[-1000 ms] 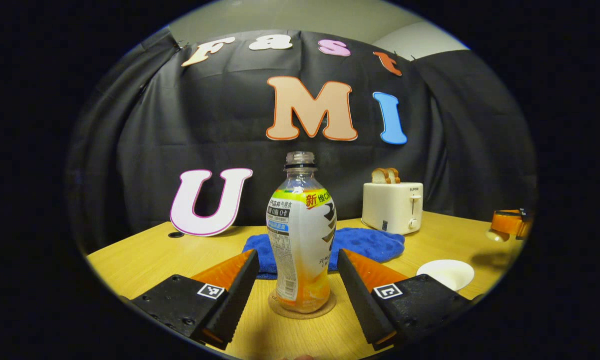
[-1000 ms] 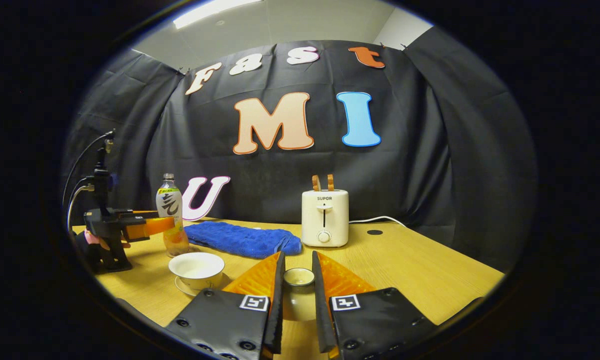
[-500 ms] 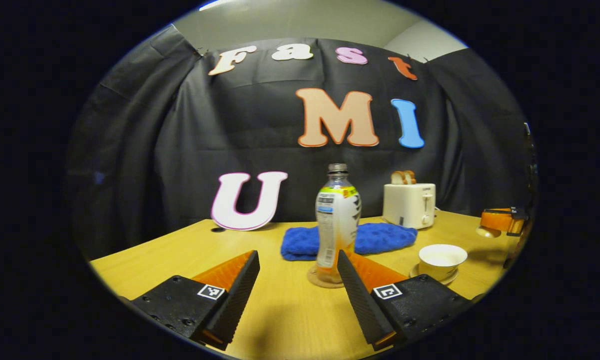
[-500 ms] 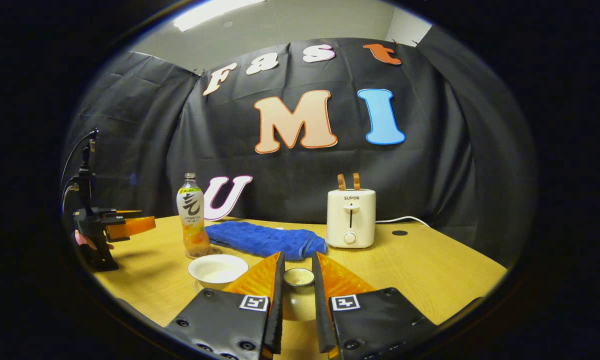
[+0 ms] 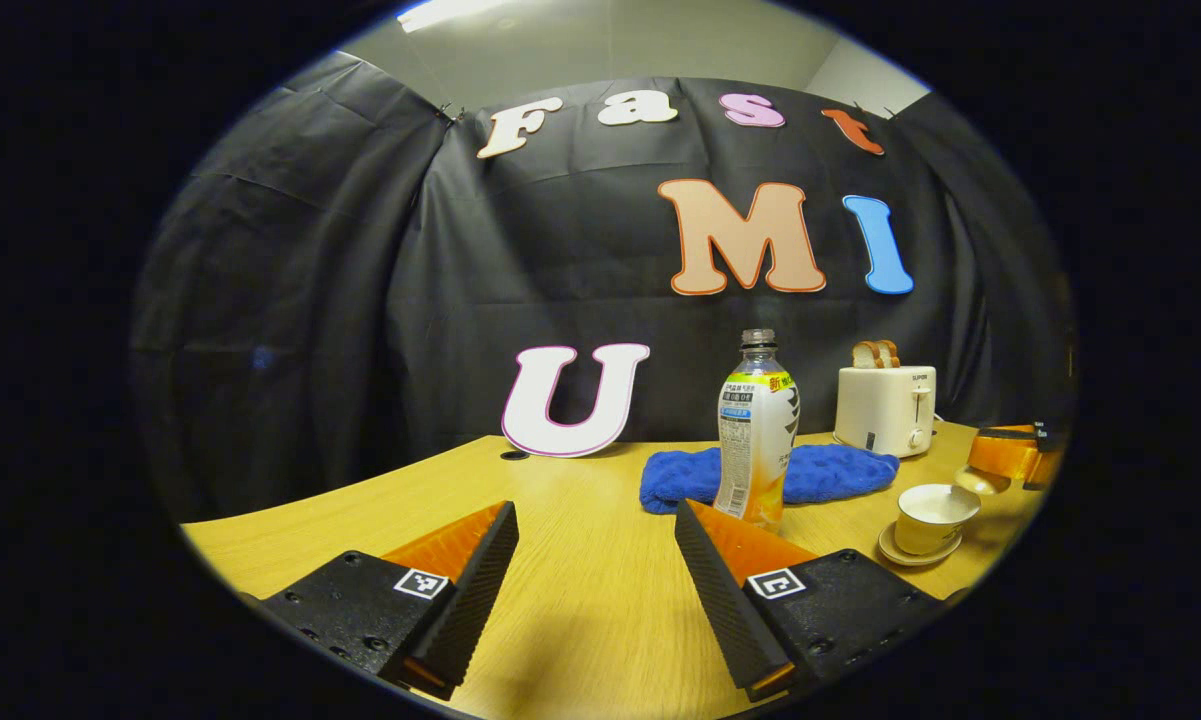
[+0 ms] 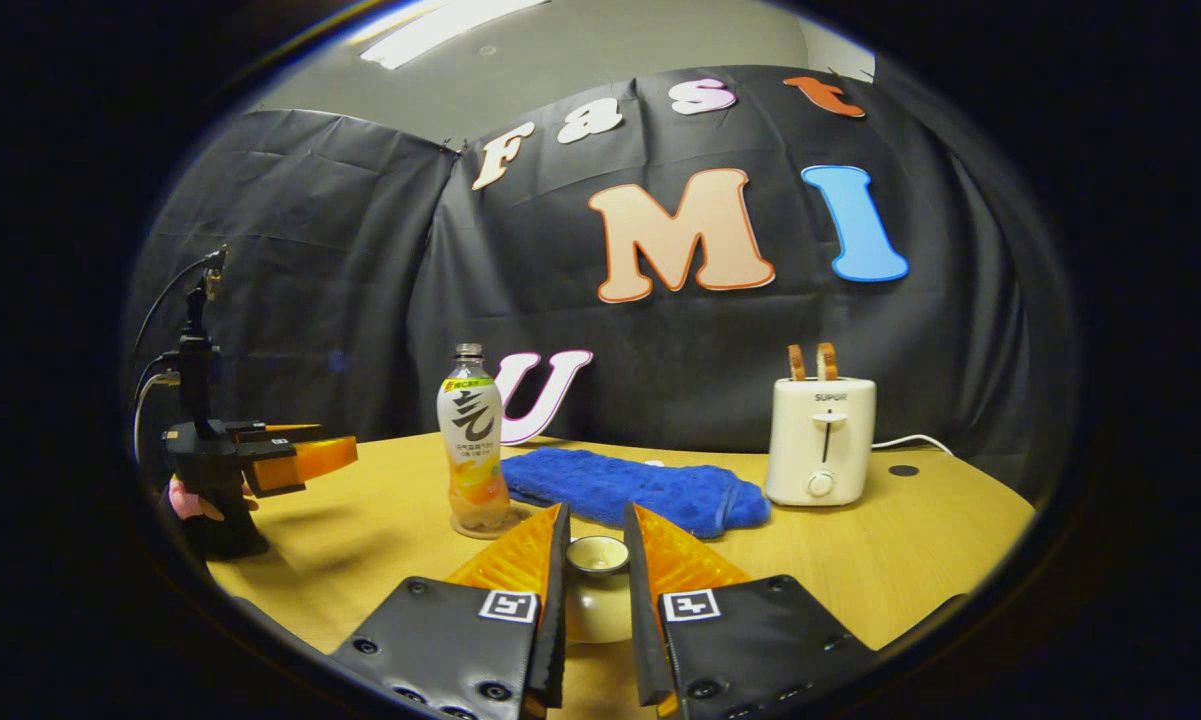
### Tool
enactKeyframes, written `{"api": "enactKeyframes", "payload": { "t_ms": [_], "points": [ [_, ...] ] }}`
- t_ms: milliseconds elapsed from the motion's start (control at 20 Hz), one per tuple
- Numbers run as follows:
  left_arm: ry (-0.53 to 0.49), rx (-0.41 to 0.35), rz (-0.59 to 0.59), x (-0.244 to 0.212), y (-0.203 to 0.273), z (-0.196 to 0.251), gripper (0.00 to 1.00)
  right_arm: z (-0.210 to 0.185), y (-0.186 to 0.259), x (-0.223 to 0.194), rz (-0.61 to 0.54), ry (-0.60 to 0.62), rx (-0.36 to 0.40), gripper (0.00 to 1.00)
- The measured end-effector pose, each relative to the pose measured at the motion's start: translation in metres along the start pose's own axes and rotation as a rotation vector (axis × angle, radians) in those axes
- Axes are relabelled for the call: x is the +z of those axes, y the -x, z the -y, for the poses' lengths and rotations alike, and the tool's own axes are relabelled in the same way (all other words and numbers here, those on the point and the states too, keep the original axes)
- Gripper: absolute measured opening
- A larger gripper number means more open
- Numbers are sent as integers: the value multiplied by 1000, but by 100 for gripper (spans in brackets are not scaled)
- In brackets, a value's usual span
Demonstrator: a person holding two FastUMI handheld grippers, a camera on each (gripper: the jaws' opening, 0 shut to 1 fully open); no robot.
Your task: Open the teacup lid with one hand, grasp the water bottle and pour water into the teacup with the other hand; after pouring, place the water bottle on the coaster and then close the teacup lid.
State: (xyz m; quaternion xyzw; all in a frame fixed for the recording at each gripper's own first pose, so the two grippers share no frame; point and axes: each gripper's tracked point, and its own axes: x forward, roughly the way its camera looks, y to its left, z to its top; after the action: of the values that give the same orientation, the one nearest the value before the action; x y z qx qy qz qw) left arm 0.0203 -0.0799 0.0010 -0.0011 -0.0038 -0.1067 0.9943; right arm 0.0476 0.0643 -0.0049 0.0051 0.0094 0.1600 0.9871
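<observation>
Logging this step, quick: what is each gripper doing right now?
Left gripper: open, holding nothing.
Right gripper: shut on the teacup lid.

A wooden table (image 5: 580, 560) spans the lower part of both views. A blue towel (image 6: 640, 488) lies crumpled at centre of the right gripper view, right of centre in the left gripper view. A white toaster (image 6: 820, 440) stands upright at right, two bread slices (image 6: 808, 361) projecting from its slots. A white cable (image 6: 910, 440) trails from its right side.
</observation>
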Motion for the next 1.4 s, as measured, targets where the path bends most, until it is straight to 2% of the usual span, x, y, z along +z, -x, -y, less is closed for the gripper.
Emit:
{"api": "enactKeyframes", "payload": {
  "t_ms": [200,600,1350,1400],
  "points": [
    [0,0,-1,-1,0,0,92,-16,-15,-2,-9,-2,26,31],
    [1,-1,-1,-1,0,0,92,-22,-29,-16,-99,3,41,31],
    [2,-4,-1,0,1,1,92,-26,-30,-24,-162,-5,69,31],
    [2,-4,-2,-1,0,0,92,-25,-28,-26,-166,-9,68,35]
  ]
}}
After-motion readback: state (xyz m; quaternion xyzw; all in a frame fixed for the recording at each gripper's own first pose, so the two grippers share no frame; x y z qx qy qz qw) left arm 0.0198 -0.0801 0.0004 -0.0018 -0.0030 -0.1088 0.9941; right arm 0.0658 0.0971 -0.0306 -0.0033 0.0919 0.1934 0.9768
